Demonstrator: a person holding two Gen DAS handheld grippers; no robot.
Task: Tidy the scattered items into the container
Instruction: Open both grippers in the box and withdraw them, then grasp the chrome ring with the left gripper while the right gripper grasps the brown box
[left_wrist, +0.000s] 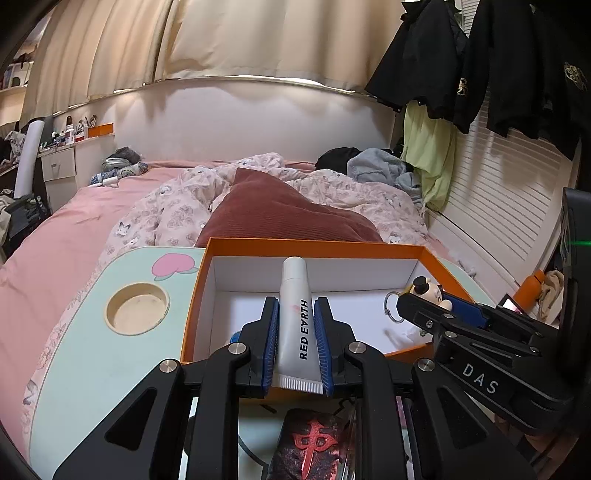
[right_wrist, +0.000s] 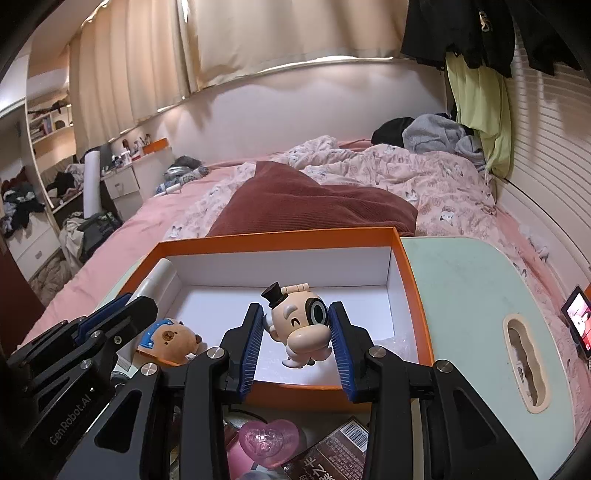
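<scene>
An orange box with a white inside (left_wrist: 236, 244) (right_wrist: 406, 280) stands on a mint lap table. My left gripper (left_wrist: 295, 314) is shut on a white "RED EARTH" tube (left_wrist: 295, 317) and holds it over the box's near left part. My right gripper (right_wrist: 297, 325) is shut on a small cartoon figurine with a black top hat (right_wrist: 299, 328) and holds it over the box's near edge; the figurine also shows in the left wrist view (left_wrist: 428, 291). A brown bear toy (right_wrist: 171, 338) lies in the box at its near left.
The mint table (left_wrist: 92, 354) (right_wrist: 461, 295) has a round cup recess (left_wrist: 137, 308) and a slot (right_wrist: 524, 354). A pink heart (right_wrist: 267, 437), a dark packet (right_wrist: 332, 454) and a red-marked black item (left_wrist: 310, 443) lie in front of the box. A phone (right_wrist: 578, 317) rests on the bed.
</scene>
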